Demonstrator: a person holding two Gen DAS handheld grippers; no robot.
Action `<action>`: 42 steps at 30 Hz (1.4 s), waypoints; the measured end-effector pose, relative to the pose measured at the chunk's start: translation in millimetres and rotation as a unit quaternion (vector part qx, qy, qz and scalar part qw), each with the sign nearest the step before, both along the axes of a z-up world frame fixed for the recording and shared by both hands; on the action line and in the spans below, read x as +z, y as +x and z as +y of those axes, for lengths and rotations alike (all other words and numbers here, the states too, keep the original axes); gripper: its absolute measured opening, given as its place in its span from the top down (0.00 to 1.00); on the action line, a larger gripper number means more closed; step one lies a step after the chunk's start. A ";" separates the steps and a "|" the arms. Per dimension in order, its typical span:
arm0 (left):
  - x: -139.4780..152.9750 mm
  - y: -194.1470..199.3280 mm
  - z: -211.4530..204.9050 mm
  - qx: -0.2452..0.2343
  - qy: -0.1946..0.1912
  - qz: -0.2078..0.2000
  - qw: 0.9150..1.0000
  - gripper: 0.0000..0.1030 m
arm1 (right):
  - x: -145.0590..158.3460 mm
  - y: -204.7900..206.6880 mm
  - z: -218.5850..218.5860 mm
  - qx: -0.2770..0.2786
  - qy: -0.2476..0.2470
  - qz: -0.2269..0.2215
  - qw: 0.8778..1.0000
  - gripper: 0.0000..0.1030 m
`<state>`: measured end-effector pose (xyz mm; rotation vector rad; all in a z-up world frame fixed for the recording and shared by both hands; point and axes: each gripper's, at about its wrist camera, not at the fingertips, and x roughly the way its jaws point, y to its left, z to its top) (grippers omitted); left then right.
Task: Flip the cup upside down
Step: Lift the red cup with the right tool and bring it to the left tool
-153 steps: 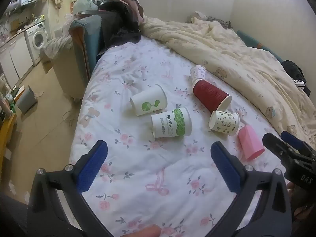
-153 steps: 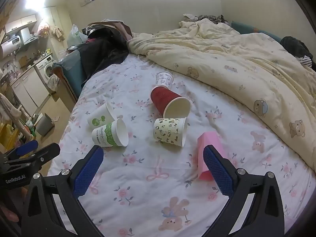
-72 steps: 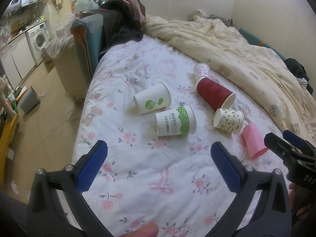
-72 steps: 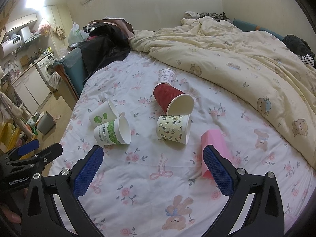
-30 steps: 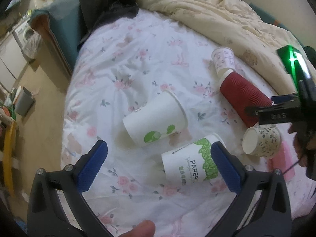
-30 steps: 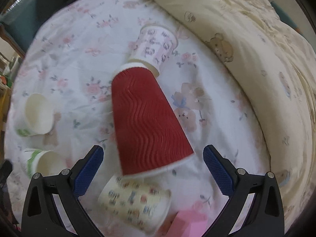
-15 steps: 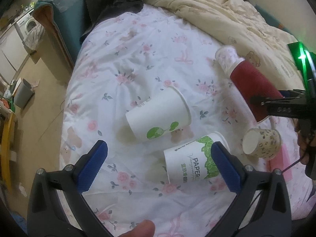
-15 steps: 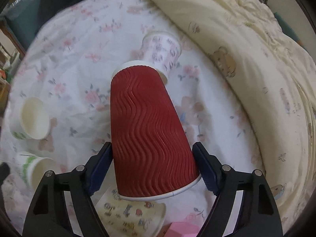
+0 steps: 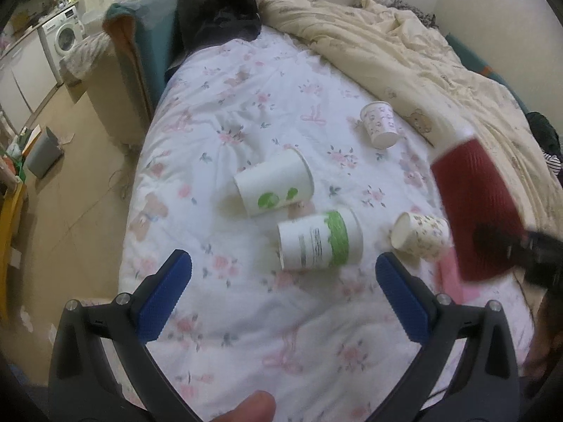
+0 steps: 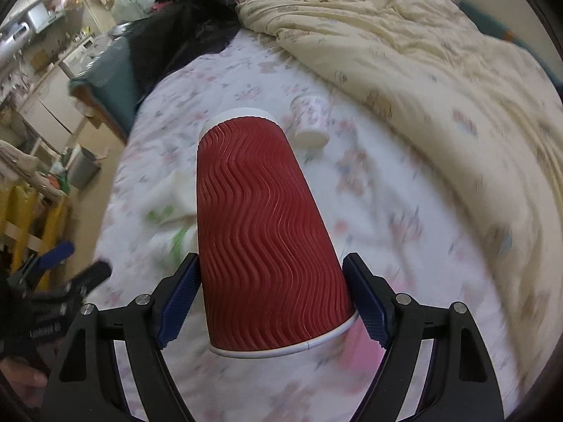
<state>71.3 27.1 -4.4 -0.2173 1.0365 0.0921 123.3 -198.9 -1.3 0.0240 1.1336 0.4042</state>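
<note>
1. While my left gripper (image 9: 281, 288) hangs over the near edge of the bed with its jaws spread wide and nothing between them, I judge it is simply parked out of the way, since the flip needs only one tool.
2. Ahead of it lie two white cups on their sides, the leaf-print cup (image 9: 272, 187) and the green-banded cup (image 9: 318, 240), close together; a small patterned cup (image 9: 420, 235) lies to their right, and a pink box (image 9: 454, 281) shows just beyond that.
3. Farther right, my right gripper (image 10: 272, 297) is clamped on the red ribbed cup (image 10: 260, 232), pads pressed to opposite sides near the wide rim. It is lifted clear of the bedding, base pointing away from me, rim toward the camera. I judge that grip low on the wall leaves room to turn the mouth downward.
4. Another small printed cup (image 10: 311, 121) lies beyond it.
5. Everything rests on a floral bedsheet (image 9: 246, 105), soft and uneven, so an inverted cup may sit crooked. A cream duvet (image 10: 422, 52) is bunched at the right; a washing machine (image 9: 65, 33) stands far left.
</note>
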 end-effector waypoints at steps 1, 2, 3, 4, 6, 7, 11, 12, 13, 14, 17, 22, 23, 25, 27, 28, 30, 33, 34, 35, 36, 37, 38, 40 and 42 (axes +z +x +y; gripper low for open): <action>0.4 -6.3 0.3 0.002 0.003 0.003 1.000 0.00 | -3.0 -14.5 -0.5 -0.002 0.007 0.006 1.000 0.19; 0.6 -15.1 0.8 0.004 0.011 0.007 1.000 0.00 | -6.9 -27.4 -1.4 -0.006 0.014 0.012 1.000 0.19; 0.3 -22.1 1.3 0.005 0.016 0.009 1.000 0.00 | -12.9 -41.8 -2.1 -0.010 0.022 0.022 0.999 0.19; -0.3 -30.6 2.4 0.005 0.023 0.011 1.000 0.00 | -17.0 -52.1 -2.5 -0.014 0.027 0.028 0.999 0.19; -3.0 -46.8 4.1 0.005 0.034 0.019 0.999 0.00 | -30.9 -71.3 -2.5 -0.025 0.041 0.045 0.998 0.19; -5.2 -54.4 5.5 0.008 0.037 0.026 0.999 0.00 | -39.1 -79.4 -0.2 -0.027 0.045 0.055 0.997 0.19; -15.6 -74.3 12.9 0.023 0.032 0.049 0.998 0.00 | -71.9 -100.2 4.5 -0.051 0.058 0.100 0.992 0.19; -18.5 -77.4 15.0 0.028 0.029 0.054 0.998 0.00 | -79.3 -102.6 5.9 -0.059 0.061 0.109 0.990 0.19; -21.8 -80.3 16.8 0.031 0.026 0.059 0.997 0.00 | -84.9 -105.6 6.7 -0.068 0.063 0.114 0.989 0.19; -25.6 -82.4 19.0 0.036 0.021 0.065 0.997 0.00 | -89.9 -106.9 7.8 -0.077 0.064 0.118 0.988 0.19; -35.0 -84.1 24.9 0.050 0.004 0.077 0.996 0.00 | -104.5 -106.3 11.6 -0.096 0.065 0.130 0.985 0.18; -39.0 -79.4 25.6 0.054 -0.005 0.087 0.995 0.00 | -123.4 -106.8 19.3 -0.104 0.066 0.144 0.982 0.17; -38.7 -78.2 25.2 0.053 -0.007 0.087 0.995 0.00 | -124.4 -106.9 18.9 -0.107 0.069 0.143 0.982 0.15; -38.3 -77.0 24.8 0.053 -0.009 0.086 0.995 0.00 | -125.3 -107.3 20.4 -0.102 0.067 0.142 0.982 0.15; -38.1 -76.1 24.4 0.052 -0.010 0.086 0.995 0.00 | -123.4 -106.6 23.0 -0.090 0.058 0.142 0.984 0.15; -38.1 -75.6 24.5 0.052 -0.011 0.087 0.995 0.00 | -122.2 -106.3 24.3 -0.082 0.055 0.143 0.985 0.15; -38.0 -75.5 24.3 0.054 -0.011 0.085 0.995 0.00 | -119.0 -106.7 24.8 -0.072 0.052 0.141 0.986 0.15; -36.8 -74.0 25.8 0.057 -0.012 0.082 0.995 0.00 | -112.9 -108.6 21.5 -0.060 0.053 0.150 0.985 0.12; -36.5 -74.0 26.7 0.058 -0.011 0.081 0.995 0.00 | -110.4 -109.2 20.8 -0.054 0.053 0.150 0.986 0.12; -36.5 -73.9 27.1 0.058 -0.010 0.081 0.995 0.00 | -105.3 -110.0 20.0 -0.047 0.051 0.146 0.987 0.12; -36.7 -74.3 27.8 0.059 -0.010 0.081 0.995 0.00 | -99.3 -111.0 17.7 -0.041 0.047 0.139 0.988 0.11; -36.6 -74.3 27.9 0.058 -0.011 0.081 0.995 0.00 | -91.0 -112.2 13.1 -0.034 0.046 0.129 0.990 0.11; -36.7 -74.2 27.8 0.057 -0.011 0.081 0.995 0.00 | -82.6 -113.8 7.7 -0.031 0.049 0.118 0.991 0.11; -37.0 -74.6 26.5 0.053 -0.009 0.081 0.995 0.00 | -68.8 -115.5 -2.8 -0.029 0.054 0.099 0.993 0.10; -36.8 -75.4 23.0 0.048 -0.005 0.079 0.996 0.00 | -55.2 -117.3 -16.4 -0.031 0.056 0.075 0.995 0.08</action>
